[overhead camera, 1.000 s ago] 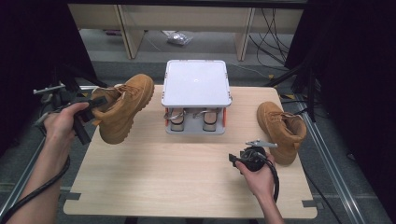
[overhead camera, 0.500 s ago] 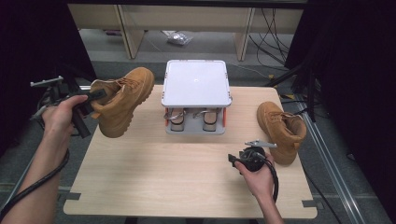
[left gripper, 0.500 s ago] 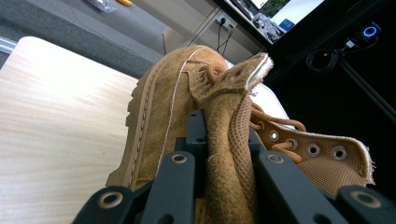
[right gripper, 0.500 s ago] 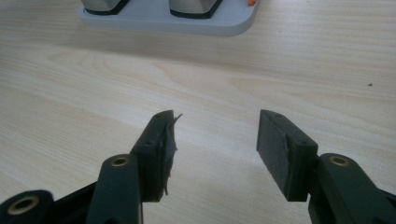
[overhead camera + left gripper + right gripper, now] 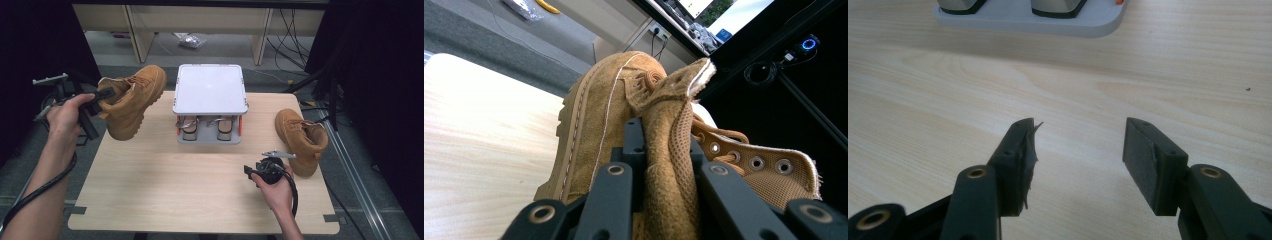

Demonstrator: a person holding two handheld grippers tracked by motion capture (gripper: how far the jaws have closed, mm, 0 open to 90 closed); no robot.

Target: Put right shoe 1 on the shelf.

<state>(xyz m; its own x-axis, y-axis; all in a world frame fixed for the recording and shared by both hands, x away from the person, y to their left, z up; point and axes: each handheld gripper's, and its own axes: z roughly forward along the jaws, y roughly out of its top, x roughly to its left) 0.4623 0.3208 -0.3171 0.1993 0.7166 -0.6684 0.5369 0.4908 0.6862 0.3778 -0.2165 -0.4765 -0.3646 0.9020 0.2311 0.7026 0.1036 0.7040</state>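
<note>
A tan suede boot [image 5: 132, 102] hangs in the air over the table's far left corner, toe toward the white rack. My left gripper [image 5: 102, 95] is shut on the boot's collar [image 5: 671, 150], its black jaws pinching the mesh lining from both sides. A second tan boot [image 5: 301, 140] lies on the table at the right edge. Just left of it, near the front, my right gripper [image 5: 265, 167] rests low over the wood, open [image 5: 1078, 150] with nothing between its jaws.
A grey two-tier rack with a white lid [image 5: 210, 87] stands at the table's far middle, with a pair of shoes [image 5: 206, 127] on its lower shelf. The rack's base [image 5: 1033, 17] is ahead of my right gripper. Cables and shelving lie beyond the table.
My left gripper has lifted the boot higher and a little back toward the far left. The right gripper and the boot beside it have stayed put.
</note>
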